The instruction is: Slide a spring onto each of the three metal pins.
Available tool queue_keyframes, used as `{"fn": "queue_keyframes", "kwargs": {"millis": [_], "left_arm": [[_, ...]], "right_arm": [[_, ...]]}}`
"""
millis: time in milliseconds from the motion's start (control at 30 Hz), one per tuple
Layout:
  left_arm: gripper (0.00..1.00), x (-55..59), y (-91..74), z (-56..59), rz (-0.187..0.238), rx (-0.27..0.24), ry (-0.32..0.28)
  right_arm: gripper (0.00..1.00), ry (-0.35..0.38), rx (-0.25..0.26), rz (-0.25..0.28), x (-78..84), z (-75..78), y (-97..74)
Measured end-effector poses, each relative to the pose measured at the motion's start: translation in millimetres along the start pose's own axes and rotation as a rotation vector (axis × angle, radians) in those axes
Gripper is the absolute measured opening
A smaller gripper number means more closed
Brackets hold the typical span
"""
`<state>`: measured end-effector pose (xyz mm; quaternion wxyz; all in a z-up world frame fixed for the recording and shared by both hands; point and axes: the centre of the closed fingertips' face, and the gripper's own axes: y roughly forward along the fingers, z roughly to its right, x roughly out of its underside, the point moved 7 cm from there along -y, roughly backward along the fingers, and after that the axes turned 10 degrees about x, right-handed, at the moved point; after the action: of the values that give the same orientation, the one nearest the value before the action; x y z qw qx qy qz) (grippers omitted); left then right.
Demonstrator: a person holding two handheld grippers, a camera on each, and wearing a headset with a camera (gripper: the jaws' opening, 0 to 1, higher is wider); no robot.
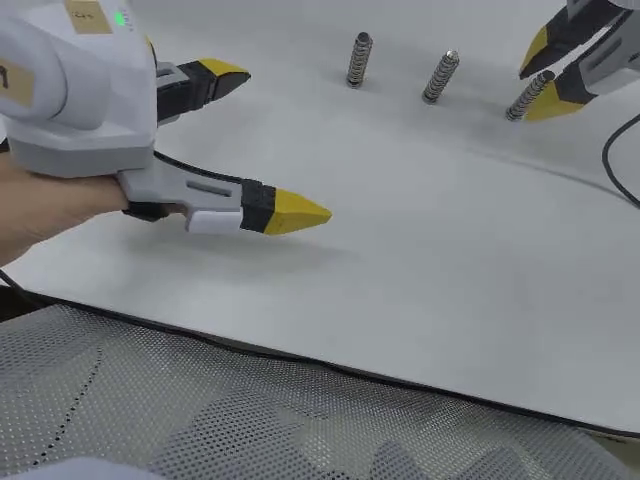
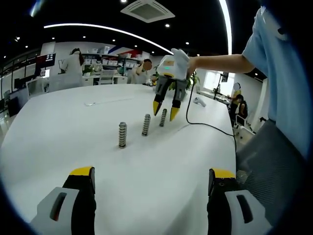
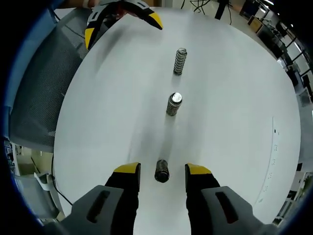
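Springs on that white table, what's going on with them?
A person holds a hand-held gripper in each hand. Three springs stand upright in a row on the white table. The right hand-held gripper is open, its jaws either side of the end spring without touching it. The left hand-held gripper, also open, hovers apart from the row, nearer the table's edge.

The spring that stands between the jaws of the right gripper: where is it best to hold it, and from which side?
Hold the spring by its upper coils, across its round sides, coming down from above. It stands upright on the table, and the open right gripper has one jaw on each side of it, so closing there should hold it.
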<state>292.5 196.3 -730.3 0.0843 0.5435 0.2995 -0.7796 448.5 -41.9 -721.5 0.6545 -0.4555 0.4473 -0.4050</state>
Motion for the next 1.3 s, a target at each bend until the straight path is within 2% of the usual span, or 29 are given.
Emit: {"fn": "queue_keyframes", "kwargs": {"millis": [367,467,600,900,1000,1133,1200,1300], "left_arm": [[0.94,-0.6,-0.5,-0.7,0.004,0.001,0.002],[0.95,-0.5,-0.5,-0.3,0.000,0.004,0.006],[0.95,-1.9,0.2,0.2,0.000,0.005,0.011],[0.95,-8.2,1.9,1.0,-0.001,0.013,0.024],[0.95,-10.3,3.0,1.4,-0.005,0.018,0.028],[0.95,-15.0,4.3,3.5,-0.009,0.023,0.037],[0.95,-17.4,4.4,4.1,-0.008,0.024,0.041],[0.95,-18.8,4.2,4.2,-0.014,0.023,0.048]], "right_arm": [[0.65,0.093,0.027,0.087,1.9,-9.5,-3.8],[0.78,0.124,0.058,0.123,2.0,-11.4,-4.9],[0.88,0.170,0.094,0.163,1.9,-13.6,-7.2],[0.92,0.274,0.124,0.239,6.4,-28.5,-13.7],[0.92,0.300,0.110,0.255,8.8,-36.4,-17.7],[0.94,0.352,0.155,0.283,13.3,-44.0,-24.9],[0.94,0.398,0.162,0.307,14.6,-50.7,-30.8],[0.95,0.425,0.186,0.320,20.5,-58.4,-37.8]]}}
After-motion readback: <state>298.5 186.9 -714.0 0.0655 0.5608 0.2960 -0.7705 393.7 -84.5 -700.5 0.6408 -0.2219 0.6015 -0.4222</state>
